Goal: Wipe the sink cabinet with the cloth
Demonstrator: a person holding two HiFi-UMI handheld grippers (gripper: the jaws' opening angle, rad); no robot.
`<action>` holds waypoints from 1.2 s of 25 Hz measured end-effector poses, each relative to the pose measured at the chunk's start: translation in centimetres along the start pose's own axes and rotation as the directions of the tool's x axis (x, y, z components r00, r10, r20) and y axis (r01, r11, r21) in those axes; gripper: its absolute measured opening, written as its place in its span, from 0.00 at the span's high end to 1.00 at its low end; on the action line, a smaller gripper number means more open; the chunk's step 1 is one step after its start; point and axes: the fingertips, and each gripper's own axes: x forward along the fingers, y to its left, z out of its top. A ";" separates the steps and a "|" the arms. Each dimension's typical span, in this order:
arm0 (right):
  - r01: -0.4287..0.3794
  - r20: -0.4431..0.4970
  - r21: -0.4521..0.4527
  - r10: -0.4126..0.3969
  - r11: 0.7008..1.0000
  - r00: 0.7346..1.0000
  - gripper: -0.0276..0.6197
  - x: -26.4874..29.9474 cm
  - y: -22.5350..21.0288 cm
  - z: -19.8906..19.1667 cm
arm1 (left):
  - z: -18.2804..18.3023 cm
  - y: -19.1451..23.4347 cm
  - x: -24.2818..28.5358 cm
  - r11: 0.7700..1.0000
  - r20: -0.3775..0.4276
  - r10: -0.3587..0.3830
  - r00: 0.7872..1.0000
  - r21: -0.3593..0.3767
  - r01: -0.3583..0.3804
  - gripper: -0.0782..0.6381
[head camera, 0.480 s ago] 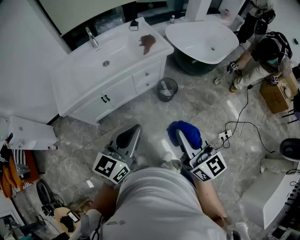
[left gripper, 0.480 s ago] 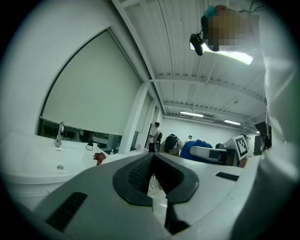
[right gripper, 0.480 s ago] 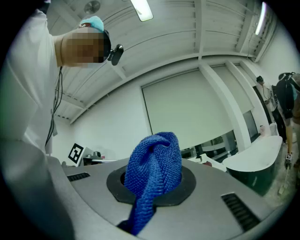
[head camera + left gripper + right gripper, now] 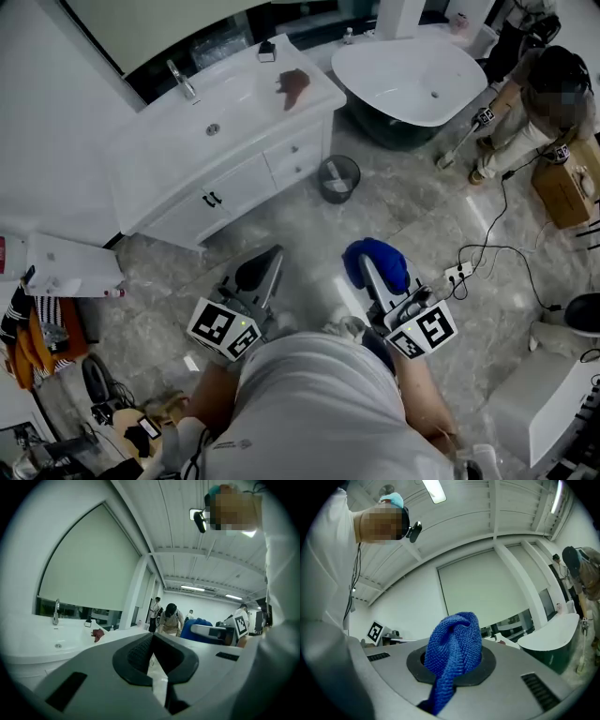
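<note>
The grey marbled floor (image 4: pixel 412 220) spreads under everything, and I stand in the middle of it, well apart from the white sink cabinet (image 4: pixel 239 183), which stands against the far left wall. To its right, farther off, sits a white freestanding bathtub (image 4: pixel 403 80). A person (image 4: pixel 525 112) crouches at the far right, beside the tub. A small round waste bin (image 4: pixel 337 178) stands on the floor just beside the cabinet's right end. My left gripper (image 4: pixel 152 663) is held out level towards the cabinet with its jaws pressed together and nothing between them. My right gripper (image 4: pixel 367 270) is beside it, also level, with its jaws clamped on the blue cloth (image 4: pixel 457 644), which bunches up out of the tips and trails back between them. On the cabinet's top, near its right end, lies a crumpled brown rag (image 4: pixel 292 86), and a chrome faucet (image 4: pixel 181 80) rises behind the basin.
</note>
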 end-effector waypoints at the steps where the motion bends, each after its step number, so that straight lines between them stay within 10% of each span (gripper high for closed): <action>1: -0.001 0.004 0.012 0.001 1.000 1.000 0.90 -0.2 -0.6 0.1 | -0.1 -0.3 0.5 1.000 -0.005 0.005 1.000 0.002 -0.005 0.88; 8: -0.022 -0.034 0.044 0.024 0.999 0.999 0.89 -0.9 -4.3 -1.0 | -1.5 -1.4 2.7 0.995 -0.084 0.047 0.995 0.086 -0.040 0.88; 15: -0.034 -0.080 0.078 0.040 0.996 0.996 0.89 2.9 -6.7 -2.9 | -2.7 4.1 3.0 0.991 -0.111 0.136 0.985 -0.005 -0.137 0.88; 30: 0.044 -0.133 0.082 -0.032 0.996 0.991 0.89 20.8 -9.2 -4.9 | -1.2 20.5 8.3 0.998 -0.163 -0.019 0.986 -0.058 0.010 0.88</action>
